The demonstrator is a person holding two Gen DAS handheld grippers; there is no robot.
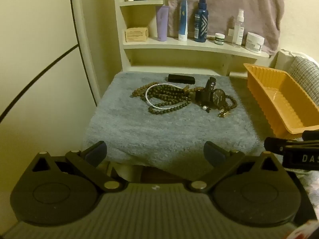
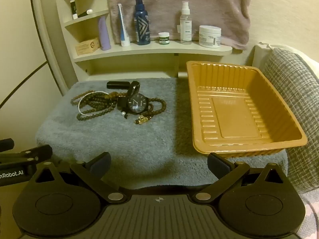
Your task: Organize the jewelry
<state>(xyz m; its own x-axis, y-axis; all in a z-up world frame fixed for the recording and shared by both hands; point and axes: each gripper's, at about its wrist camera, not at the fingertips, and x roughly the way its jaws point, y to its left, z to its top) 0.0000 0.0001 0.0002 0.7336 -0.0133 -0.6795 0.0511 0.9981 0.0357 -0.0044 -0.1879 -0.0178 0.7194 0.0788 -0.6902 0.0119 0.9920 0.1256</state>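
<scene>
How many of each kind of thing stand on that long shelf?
Tubes: 2, purple tube, blue-and-white tube
Spray bottles: 2, dark blue bottle, clear bottle
Jars: 2, small green jar, big white jar
Boxes: 1, cardboard box
Total: 7; something small behind the clear bottle stays uncounted.

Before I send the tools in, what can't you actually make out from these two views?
- Beaded necklaces: tangled together under the watch; separate strands cannot be counted in either view.
- Gold charm: too small to identify.
- Orange tray: cut by the left view's right edge.
- Bottle labels: blurred, unreadable.
- Black case: contents hidden.
</scene>
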